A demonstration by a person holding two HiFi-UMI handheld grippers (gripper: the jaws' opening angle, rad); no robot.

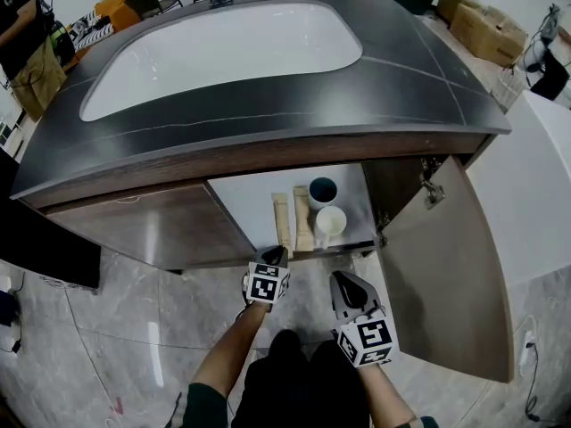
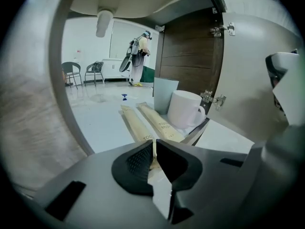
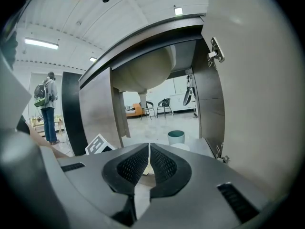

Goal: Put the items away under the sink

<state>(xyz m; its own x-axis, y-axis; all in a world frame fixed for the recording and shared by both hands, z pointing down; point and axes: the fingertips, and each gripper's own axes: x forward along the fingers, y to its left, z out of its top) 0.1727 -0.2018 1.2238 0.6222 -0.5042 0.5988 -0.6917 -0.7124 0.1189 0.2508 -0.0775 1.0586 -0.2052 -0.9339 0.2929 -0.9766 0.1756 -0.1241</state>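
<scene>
Toothbrush packet point(image 2: 136, 125) tip between left gripper point(image 2: 155, 143) jaws

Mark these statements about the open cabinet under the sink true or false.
1. The cabinet door stands open. True.
2. The white mug sits on the floor outside the cabinet. False: it stands inside the cabinet.
3. Two long packets lie beside the white mug. True.
4. The teal cup stands nearer the front than the mug. False: it stands behind the mug, deeper in.
5. The right gripper has its jaws wide apart. False: they are together.
</scene>
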